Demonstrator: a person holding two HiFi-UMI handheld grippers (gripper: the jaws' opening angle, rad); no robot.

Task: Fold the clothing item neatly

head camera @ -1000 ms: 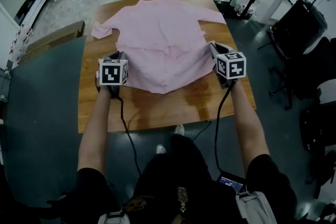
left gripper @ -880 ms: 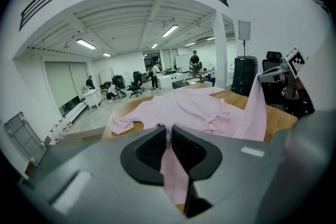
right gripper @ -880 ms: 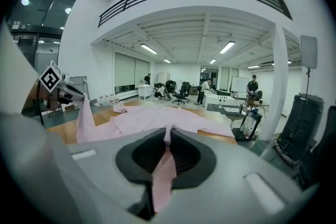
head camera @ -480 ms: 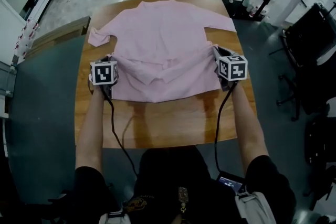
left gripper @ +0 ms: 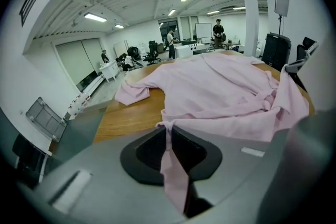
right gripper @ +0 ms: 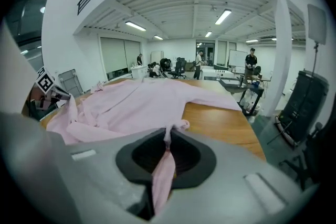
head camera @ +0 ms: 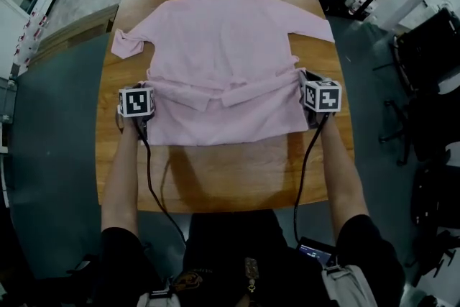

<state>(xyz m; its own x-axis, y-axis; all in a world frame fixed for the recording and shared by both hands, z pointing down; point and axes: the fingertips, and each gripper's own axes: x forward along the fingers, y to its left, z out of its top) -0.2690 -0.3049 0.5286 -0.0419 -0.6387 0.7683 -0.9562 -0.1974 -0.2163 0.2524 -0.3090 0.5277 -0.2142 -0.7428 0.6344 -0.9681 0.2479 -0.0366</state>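
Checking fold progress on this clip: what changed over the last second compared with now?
Both the left gripper and the right gripper have come down toward the wooden table. The lower part of the pink shirt, which sagged bunched between them, now lies flatter and wider, with a creased ridge running across. Unchanged: both grippers stay shut on the shirt's sides, and the sleeves and collar lie spread on the table.

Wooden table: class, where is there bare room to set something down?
Broad strip between the pink fabric shirt and the near edge of the brown wooden table; small patches along both side edges. Crowded: far half.
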